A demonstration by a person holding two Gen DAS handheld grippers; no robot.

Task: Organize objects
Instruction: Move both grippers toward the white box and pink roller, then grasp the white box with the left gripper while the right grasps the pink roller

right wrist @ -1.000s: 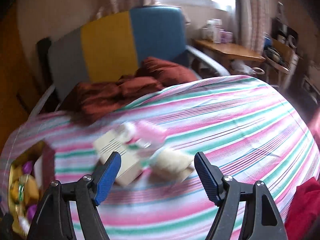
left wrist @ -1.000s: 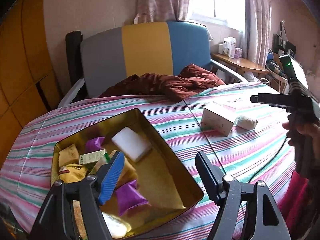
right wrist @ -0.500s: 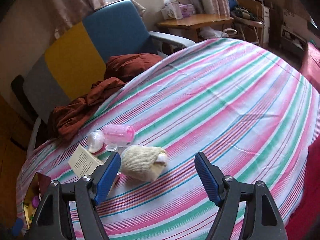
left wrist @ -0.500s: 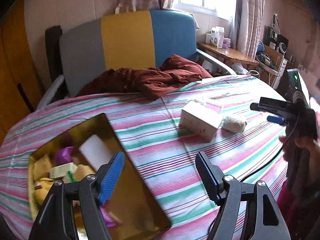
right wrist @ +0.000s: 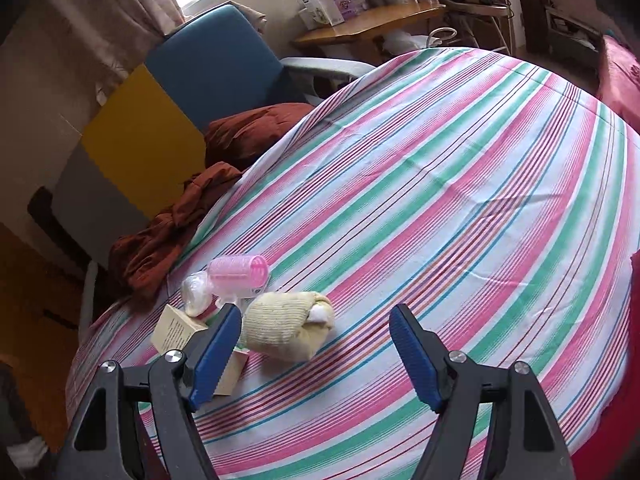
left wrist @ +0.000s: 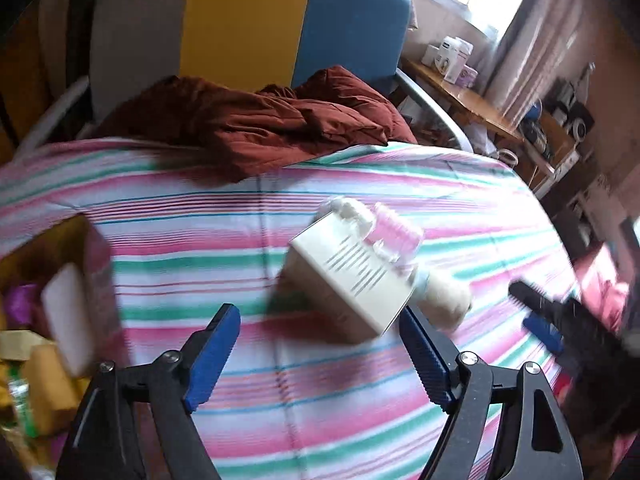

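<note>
A cream carton (left wrist: 352, 280) lies on the striped tablecloth (left wrist: 280, 400) just ahead of my open, empty left gripper (left wrist: 320, 360). Behind it are a pink hair roller (left wrist: 396, 232), a small clear bag (left wrist: 348, 206) and a rolled cream sock (left wrist: 448, 300). The gold tin (left wrist: 96, 264) with several small items sits at the left edge. In the right wrist view my right gripper (right wrist: 316, 352) is open and empty, just short of the sock (right wrist: 288, 330), with the roller (right wrist: 240, 274), bag (right wrist: 196, 294) and carton (right wrist: 178, 326) to its left. The right gripper (left wrist: 544, 320) also shows in the left wrist view.
A crumpled maroon cloth (left wrist: 256, 128) lies at the table's far edge against a grey, yellow and blue chair (left wrist: 248, 20). A wooden side table (right wrist: 368, 26) with boxes stands by the window. Red fabric (right wrist: 624, 76) is at the right.
My left gripper has swung right and closer to the carton, leaving the tin at the frame's left edge. My right gripper has moved down closer to the sock.
</note>
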